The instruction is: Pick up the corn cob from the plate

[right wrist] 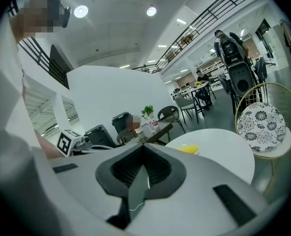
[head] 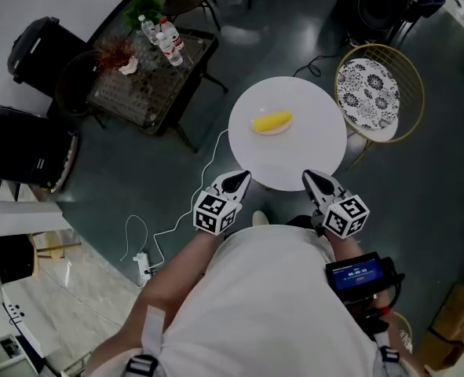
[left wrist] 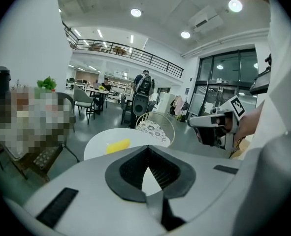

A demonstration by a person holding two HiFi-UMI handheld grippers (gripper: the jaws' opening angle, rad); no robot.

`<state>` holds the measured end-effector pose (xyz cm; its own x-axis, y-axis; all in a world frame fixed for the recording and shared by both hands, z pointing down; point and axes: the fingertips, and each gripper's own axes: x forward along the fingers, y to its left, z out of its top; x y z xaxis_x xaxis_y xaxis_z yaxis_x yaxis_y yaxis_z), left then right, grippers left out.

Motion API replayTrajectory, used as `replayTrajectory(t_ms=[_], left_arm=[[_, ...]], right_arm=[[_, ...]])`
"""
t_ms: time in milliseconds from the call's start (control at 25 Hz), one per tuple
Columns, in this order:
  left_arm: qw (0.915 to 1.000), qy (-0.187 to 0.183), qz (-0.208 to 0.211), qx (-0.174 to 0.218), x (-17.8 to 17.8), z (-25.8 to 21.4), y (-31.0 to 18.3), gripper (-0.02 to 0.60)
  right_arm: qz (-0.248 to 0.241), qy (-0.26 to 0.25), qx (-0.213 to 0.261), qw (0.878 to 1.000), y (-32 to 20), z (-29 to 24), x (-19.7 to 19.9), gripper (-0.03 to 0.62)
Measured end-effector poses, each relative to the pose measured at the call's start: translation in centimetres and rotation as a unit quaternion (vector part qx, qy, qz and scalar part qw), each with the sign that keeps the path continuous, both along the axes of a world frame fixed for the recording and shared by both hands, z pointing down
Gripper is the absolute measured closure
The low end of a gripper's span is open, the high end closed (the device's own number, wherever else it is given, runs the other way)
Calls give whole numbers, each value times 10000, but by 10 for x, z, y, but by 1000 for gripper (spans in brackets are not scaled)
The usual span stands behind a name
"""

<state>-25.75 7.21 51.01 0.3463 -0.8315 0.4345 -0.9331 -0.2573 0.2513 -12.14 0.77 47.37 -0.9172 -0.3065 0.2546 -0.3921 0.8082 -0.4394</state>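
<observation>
Hovering empty, left gripper [head: 243, 177] and right gripper [head: 310, 177] both closed

Café-like hall: round table [head: 314, 159], chair [head: 369, 93], mezzanine railing [left wrist: 135, 54].

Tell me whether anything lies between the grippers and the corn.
Nothing visible does. Only bare table separates the corn from the left gripper and the right gripper, both shut near the table's edge.

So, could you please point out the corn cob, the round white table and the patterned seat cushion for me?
corn cob [head: 272, 121], head view, middle of the yellow cob.
round white table [head: 251, 159], head view, bare top towards its left rim.
patterned seat cushion [head: 367, 93], head view, centre of the pattern.
</observation>
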Motion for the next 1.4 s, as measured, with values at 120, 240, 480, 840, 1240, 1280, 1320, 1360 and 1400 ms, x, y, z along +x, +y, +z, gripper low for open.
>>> replayTrajectory(t_ms=[120, 240, 480, 840, 1240, 1280, 1320, 1360, 1400], left_arm=[[9999, 64, 142, -35, -3, 7, -12, 574], [9992, 61, 385, -42, 1, 8, -7, 574], [9986, -30, 510, -96, 2, 12, -25, 574], [9963, -340, 690, -390, -3, 29, -60, 574], [9861, -877, 1178, -772, 16, 62, -130, 572], [9850, -898, 1217, -834, 18, 66, -135, 572], [9837, -913, 1258, -903, 20, 71, -140, 573], [9824, -927, 1298, -975, 21, 76, -144, 573], [9810, -945, 1334, -1044, 22, 82, -149, 573]], right_arm=[[37, 99, -54, 9999, -6, 8, -2, 586], [111, 180, -81, 9997, 3, 9, 0, 586], [149, 194, -103, 9996, -14, 12, -3, 586], [173, 181, -217, 9994, -50, 20, -6, 586], [227, 240, -429, 9985, -103, 41, 12, 586], [243, 239, -451, 9984, -107, 43, 13, 587], [259, 240, -473, 9983, -111, 45, 15, 587], [273, 245, -496, 9981, -114, 47, 17, 586], [285, 254, -519, 9979, -118, 50, 19, 587]])
